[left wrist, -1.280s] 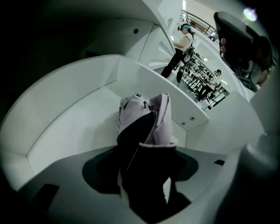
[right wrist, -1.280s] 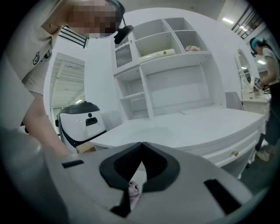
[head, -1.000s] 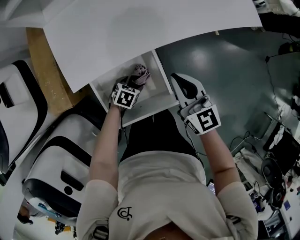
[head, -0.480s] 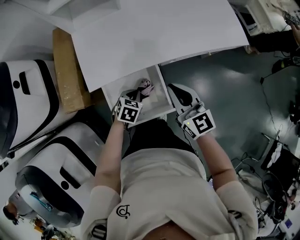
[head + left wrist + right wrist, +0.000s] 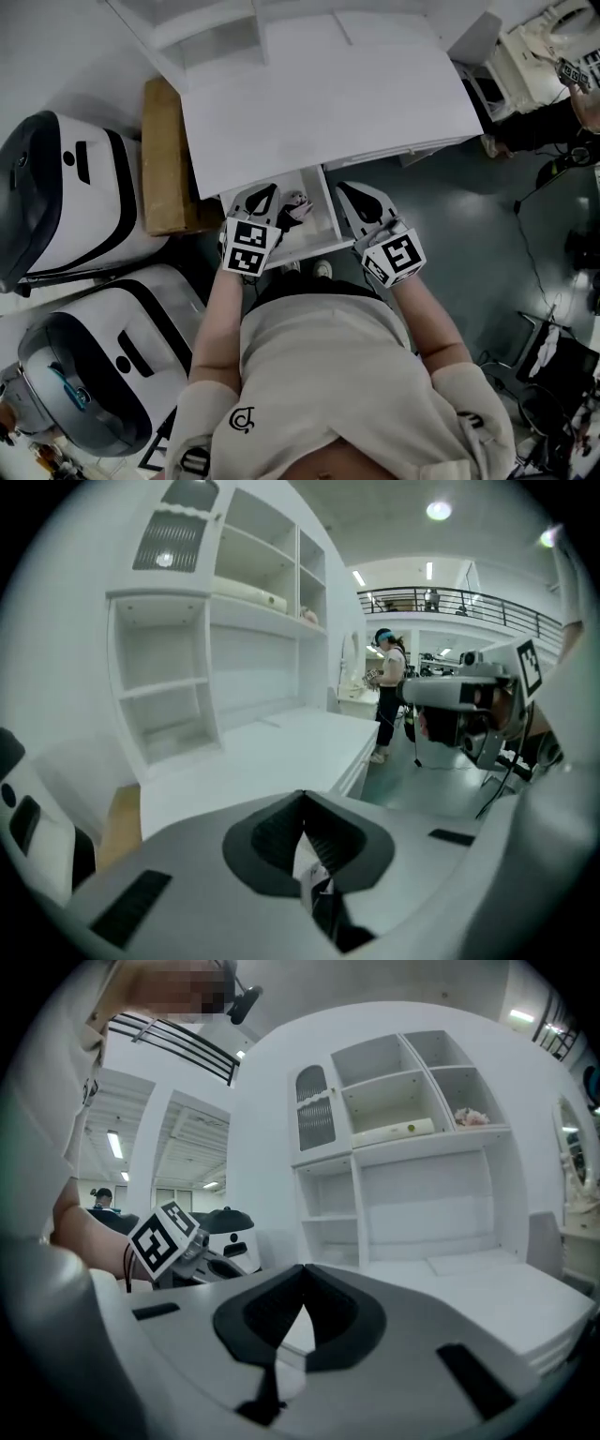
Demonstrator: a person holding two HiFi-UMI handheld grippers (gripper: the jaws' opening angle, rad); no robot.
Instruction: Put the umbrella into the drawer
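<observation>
The folded pinkish umbrella [image 5: 298,202] lies inside the open white drawer [image 5: 330,217] under the desk. Both grippers hover above the drawer's front, clear of the umbrella. My left gripper [image 5: 262,194] is at the drawer's left side; in the left gripper view its jaws [image 5: 302,797] meet at the tips with nothing held. My right gripper [image 5: 362,194] is just off the drawer's right side, and in the right gripper view its jaws [image 5: 303,1269] are closed and empty too. Each view shows the other gripper's marker cube.
A white desk top [image 5: 328,94] juts out over the drawer, with a shelved hutch [image 5: 244,621] behind. A cardboard box [image 5: 164,159] and two white-and-black machine shells [image 5: 66,187] [image 5: 103,366] stand at the left. A person [image 5: 387,691] stands far off. Cables lie on the floor at right.
My left gripper has let go of the umbrella, shut, and lifted out of the drawer. The right gripper has risen too. The umbrella stays in the drawer.
</observation>
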